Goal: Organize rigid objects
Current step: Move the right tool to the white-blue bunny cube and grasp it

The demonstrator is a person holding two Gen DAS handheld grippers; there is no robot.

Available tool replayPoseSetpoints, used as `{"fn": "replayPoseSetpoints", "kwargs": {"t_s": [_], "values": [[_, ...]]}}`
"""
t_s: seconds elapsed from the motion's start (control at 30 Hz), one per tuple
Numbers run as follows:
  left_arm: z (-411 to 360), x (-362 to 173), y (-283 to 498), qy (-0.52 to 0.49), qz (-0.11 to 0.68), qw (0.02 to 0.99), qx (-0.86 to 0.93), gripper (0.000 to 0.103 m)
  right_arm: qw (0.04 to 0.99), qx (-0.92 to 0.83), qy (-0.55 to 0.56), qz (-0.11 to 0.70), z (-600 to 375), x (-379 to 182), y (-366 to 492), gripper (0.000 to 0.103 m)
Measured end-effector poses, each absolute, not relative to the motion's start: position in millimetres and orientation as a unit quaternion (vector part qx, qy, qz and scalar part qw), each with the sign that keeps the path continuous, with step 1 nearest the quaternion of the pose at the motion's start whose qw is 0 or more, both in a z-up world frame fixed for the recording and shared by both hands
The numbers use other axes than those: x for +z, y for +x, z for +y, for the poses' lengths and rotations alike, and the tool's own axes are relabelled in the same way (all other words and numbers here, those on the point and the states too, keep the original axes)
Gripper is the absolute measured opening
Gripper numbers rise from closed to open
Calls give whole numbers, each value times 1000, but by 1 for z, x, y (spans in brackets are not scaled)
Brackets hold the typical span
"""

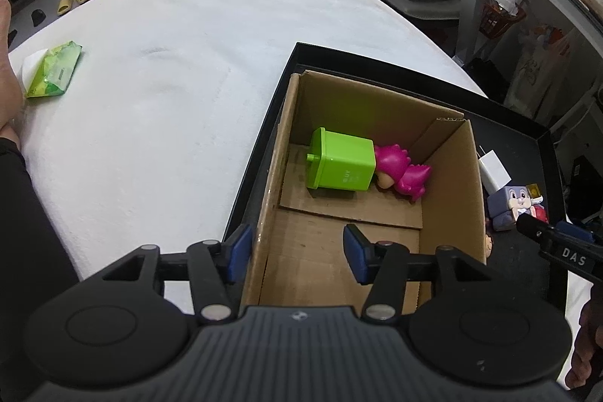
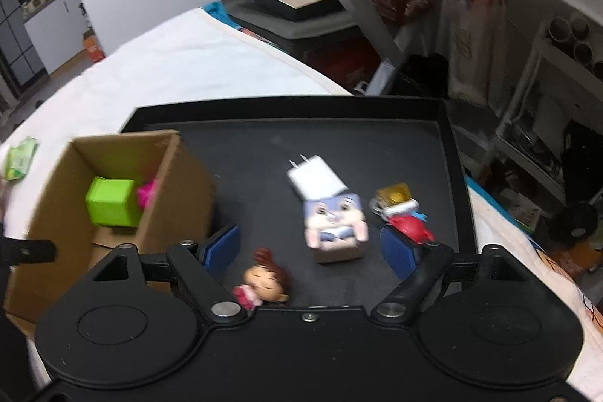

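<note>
A cardboard box (image 1: 467, 172) (image 2: 181, 176) stands on a black tray (image 2: 377, 134) (image 1: 520, 138). Inside lie a green cube container (image 1: 341, 165) (image 2: 113, 201) and a pink dinosaur figure (image 1: 405, 172) (image 2: 147, 194). My left gripper (image 1: 297, 251) is open and empty, straddling the box's near left wall. On the tray lie a white charger (image 2: 314, 178), a rabbit block (image 2: 335, 223), a gold and red keychain toy (image 2: 401, 211) and a small doll (image 2: 264, 283). My right gripper (image 2: 311, 249) is open and empty above the doll and the rabbit block.
The tray sits on a white cloth-covered table (image 1: 169, 70). A green tissue pack (image 1: 54, 70) lies at the table's far left. Shelves and cluttered furniture (image 2: 527, 81) stand beyond the tray's right edge. The right gripper's tip (image 1: 554, 243) shows in the left wrist view.
</note>
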State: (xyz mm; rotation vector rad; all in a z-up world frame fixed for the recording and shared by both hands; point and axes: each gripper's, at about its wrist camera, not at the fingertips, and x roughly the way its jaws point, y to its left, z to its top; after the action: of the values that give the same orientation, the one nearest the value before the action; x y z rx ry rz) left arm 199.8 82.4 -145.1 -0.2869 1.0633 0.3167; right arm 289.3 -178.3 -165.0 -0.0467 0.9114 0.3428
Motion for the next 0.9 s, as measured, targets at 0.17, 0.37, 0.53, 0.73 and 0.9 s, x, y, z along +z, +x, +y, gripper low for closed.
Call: {"fn": "replayPoseSetpoints", "kwargs": {"t_s": [0.17,0.37,0.53,0.73,0.9], "values": [[80,-144,203,-131,509,837,155,52,878,156,-24,451,-186,-183,296,80],[82,-143,206,-139,514,832,156,52,878,155,-22,453,-186,-198,307,70],[86,-142,206,-149,511,832,157,52,873,164,-23,459,-189,-202,308,42],[80,-142,208,-131,515,832,159,52,866,171,-19,469,-196,-201,296,42],[78,-141,209,-131,518,830,160,52,866,172,-1,469,-206,-197,290,41]]}}
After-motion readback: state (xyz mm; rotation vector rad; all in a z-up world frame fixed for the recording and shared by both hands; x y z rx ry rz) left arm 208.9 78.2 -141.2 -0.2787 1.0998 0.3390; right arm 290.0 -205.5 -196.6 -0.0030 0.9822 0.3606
